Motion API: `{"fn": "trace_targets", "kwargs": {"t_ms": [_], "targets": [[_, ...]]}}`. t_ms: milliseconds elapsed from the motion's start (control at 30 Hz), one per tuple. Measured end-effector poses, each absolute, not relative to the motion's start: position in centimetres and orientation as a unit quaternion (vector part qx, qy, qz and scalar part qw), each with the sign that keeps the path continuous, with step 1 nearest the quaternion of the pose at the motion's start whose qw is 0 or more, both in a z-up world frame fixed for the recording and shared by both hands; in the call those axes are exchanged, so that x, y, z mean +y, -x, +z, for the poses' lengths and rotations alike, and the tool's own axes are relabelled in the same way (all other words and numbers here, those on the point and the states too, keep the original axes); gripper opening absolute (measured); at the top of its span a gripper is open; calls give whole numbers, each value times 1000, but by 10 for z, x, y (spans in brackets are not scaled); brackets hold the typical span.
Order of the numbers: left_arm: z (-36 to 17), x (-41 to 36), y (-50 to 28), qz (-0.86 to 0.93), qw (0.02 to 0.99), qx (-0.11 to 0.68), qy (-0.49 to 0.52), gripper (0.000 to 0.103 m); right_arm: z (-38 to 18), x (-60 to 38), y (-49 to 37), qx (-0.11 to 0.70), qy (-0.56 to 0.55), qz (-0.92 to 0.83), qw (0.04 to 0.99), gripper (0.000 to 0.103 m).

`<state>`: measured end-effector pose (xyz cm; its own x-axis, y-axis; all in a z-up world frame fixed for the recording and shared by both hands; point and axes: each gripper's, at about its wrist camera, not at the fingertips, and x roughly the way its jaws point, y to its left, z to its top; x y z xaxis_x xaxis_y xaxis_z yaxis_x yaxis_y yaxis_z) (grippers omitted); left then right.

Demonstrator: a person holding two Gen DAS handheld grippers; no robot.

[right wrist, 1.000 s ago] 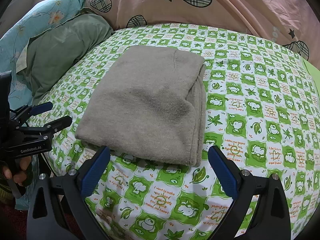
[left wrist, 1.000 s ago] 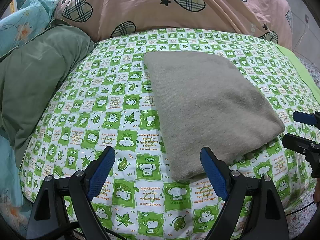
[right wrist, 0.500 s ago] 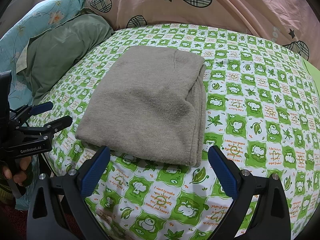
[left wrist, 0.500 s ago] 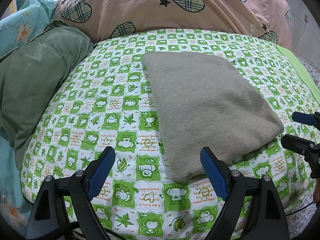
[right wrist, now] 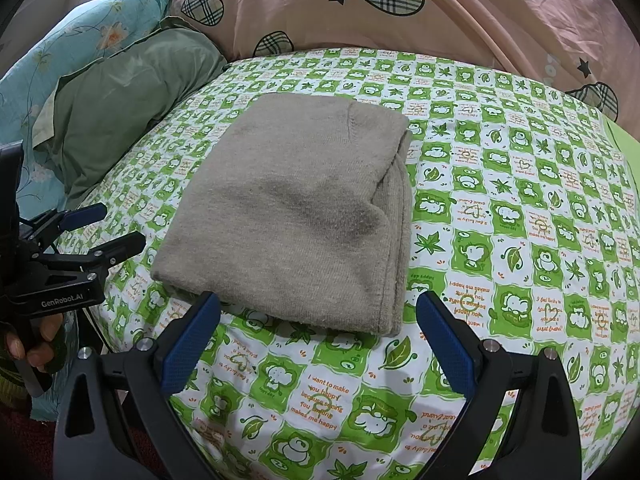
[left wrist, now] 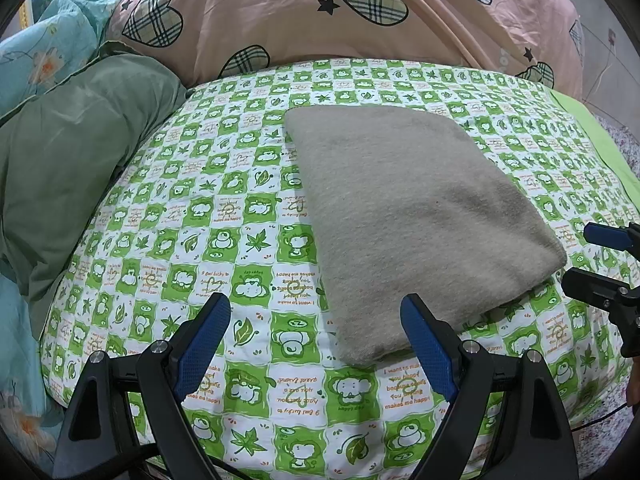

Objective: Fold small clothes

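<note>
A beige knitted garment [left wrist: 412, 216] lies folded into a flat rectangle on the green-and-white checked bed sheet [left wrist: 224, 240]; it also shows in the right wrist view [right wrist: 304, 216], with layered edges on its right side. My left gripper [left wrist: 316, 344] is open and empty, just before the garment's near-left corner. My right gripper [right wrist: 318, 340] is open and empty, just before the garment's near edge. Each gripper shows in the other's view: the right gripper [left wrist: 592, 256] at the garment's right, the left gripper [right wrist: 108, 228] at its left.
A pink quilt with plaid hearts [left wrist: 320, 16] is piled behind the sheet. A dark green pillow [left wrist: 68, 168] and a teal floral pillow [left wrist: 44, 56] lie on the left. The sheet's near edge drops off below the grippers.
</note>
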<state>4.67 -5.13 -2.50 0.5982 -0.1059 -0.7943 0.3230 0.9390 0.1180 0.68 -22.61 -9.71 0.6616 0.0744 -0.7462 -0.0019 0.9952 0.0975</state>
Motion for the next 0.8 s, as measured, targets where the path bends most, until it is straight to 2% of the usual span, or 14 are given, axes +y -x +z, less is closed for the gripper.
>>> {"fn": "trace_targets", "kwargs": {"t_ms": [800], "targets": [[-18,-61,-76,-132,891,418,-118,87,-86,-237,-43,405,-34,24,913,98]]}}
